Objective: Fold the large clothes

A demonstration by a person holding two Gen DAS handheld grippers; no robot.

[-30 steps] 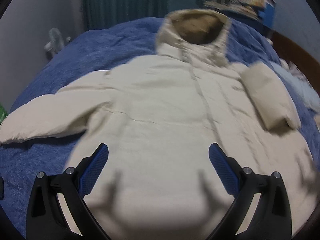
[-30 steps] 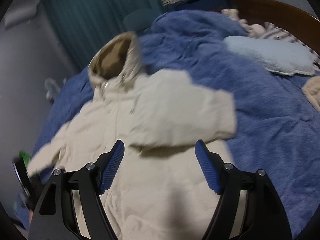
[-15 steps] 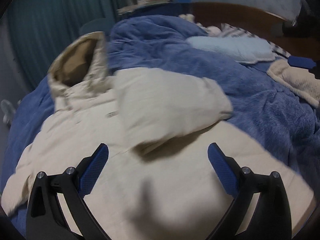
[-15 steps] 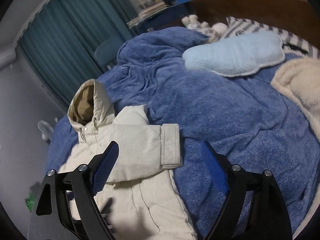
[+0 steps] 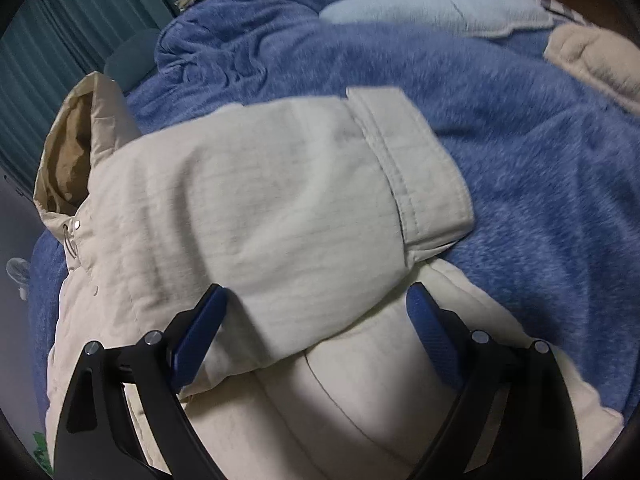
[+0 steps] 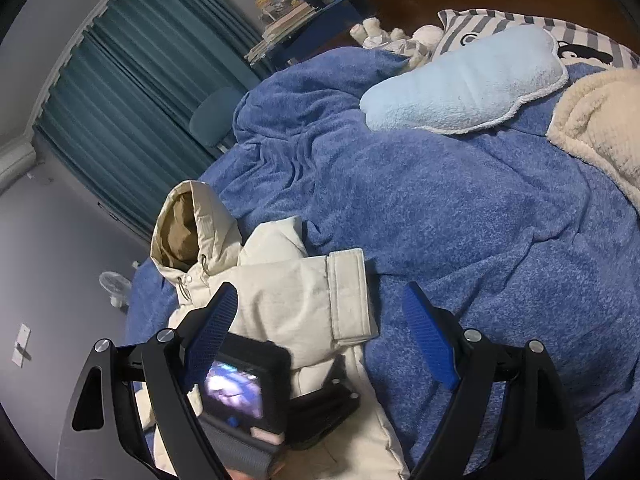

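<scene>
A cream hooded puffer jacket (image 5: 248, 208) lies front-up on a blue blanket (image 5: 540, 200), its tan-lined hood (image 5: 68, 152) at the far left. One sleeve is folded across the chest, its cuff (image 5: 416, 168) pointing right. My left gripper (image 5: 316, 324) is open, low over that sleeve, its fingers either side of the sleeve's lower edge. In the right wrist view the jacket (image 6: 296, 304) and its cuff (image 6: 352, 296) lie ahead. My right gripper (image 6: 320, 320) is open and empty, higher up. The left gripper's body with its screen (image 6: 236, 392) shows below it.
A light blue pillow (image 6: 464, 88), a striped pillow (image 6: 540, 28) and a cream fleece blanket (image 6: 600, 120) lie at the bed's far right. Teal curtains (image 6: 132, 92), a chair (image 6: 212, 116) and stacked books (image 6: 284, 4) stand beyond the bed. A small fan (image 6: 114, 286) is by the wall.
My left gripper has swung right and dropped close onto the folded sleeve. My right gripper has pulled back and up, so the jacket looks smaller and the left gripper has come into its view.
</scene>
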